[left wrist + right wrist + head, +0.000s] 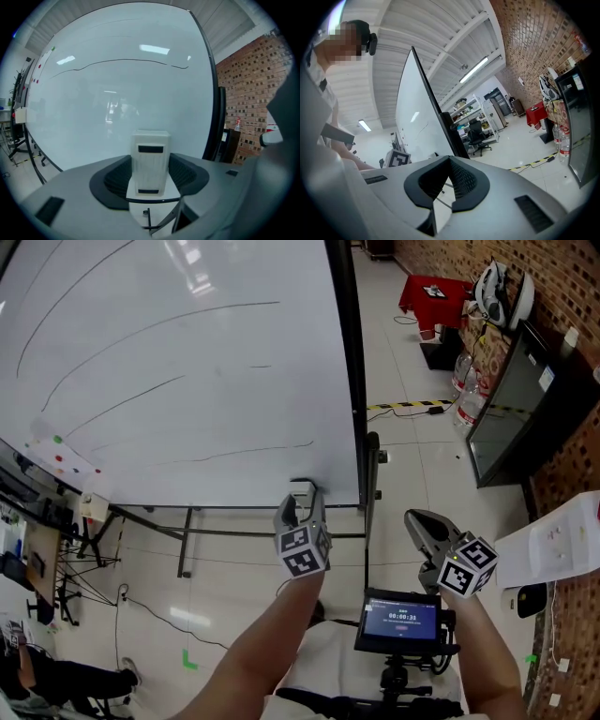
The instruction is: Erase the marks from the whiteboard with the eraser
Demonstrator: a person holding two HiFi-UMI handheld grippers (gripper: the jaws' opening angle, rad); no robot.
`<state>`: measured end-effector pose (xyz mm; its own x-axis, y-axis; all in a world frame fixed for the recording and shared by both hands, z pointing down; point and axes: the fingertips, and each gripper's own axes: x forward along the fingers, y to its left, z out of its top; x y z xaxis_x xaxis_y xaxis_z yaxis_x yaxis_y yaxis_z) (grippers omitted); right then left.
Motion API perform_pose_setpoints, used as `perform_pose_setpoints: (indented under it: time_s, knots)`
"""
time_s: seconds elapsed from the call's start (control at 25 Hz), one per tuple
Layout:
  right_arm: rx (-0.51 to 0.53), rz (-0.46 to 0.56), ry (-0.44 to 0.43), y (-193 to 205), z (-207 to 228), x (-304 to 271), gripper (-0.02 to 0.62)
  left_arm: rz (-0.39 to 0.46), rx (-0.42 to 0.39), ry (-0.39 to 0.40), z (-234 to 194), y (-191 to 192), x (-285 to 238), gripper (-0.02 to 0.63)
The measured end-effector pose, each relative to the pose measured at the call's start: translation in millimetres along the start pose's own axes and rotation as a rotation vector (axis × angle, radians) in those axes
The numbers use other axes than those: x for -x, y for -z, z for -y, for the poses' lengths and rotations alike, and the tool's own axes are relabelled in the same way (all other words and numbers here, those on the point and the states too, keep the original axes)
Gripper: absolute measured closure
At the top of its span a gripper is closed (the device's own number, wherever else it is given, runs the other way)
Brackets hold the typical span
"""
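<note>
An eraser (150, 159) is held in the left gripper (150, 174), long axis pointed ahead at the whiteboard (117, 93); the right gripper (447, 172) is closed.

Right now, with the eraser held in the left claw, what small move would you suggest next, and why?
Probably ease the left claw forward until the eraser meets the whiteboard at the nearest black line: the eraser is clamped but looks short of the board, and that line is unerased.
</note>
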<state>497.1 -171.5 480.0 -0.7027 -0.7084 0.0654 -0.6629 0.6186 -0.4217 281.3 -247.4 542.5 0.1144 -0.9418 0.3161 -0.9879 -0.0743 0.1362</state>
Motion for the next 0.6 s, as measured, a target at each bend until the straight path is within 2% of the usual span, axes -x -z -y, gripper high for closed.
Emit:
perform_pose_setpoints:
  time_s: [0.2, 0.32, 0.6]
  knots:
    - [-0.004, 0.003, 0.006, -2, 8, 10, 0.578, -0.01, -0.005, 0.055, 36, 3, -2, 0.325]
    - [-0.012, 0.005, 0.012, -2, 15, 16, 0.578, -0.028, -0.053, 0.076, 43, 6, -3, 0.325]
    - [-0.022, 0.004, -0.004, 0, 12, 20, 0.578, -0.094, -0.108, 0.121, 58, 11, -5, 0.325]
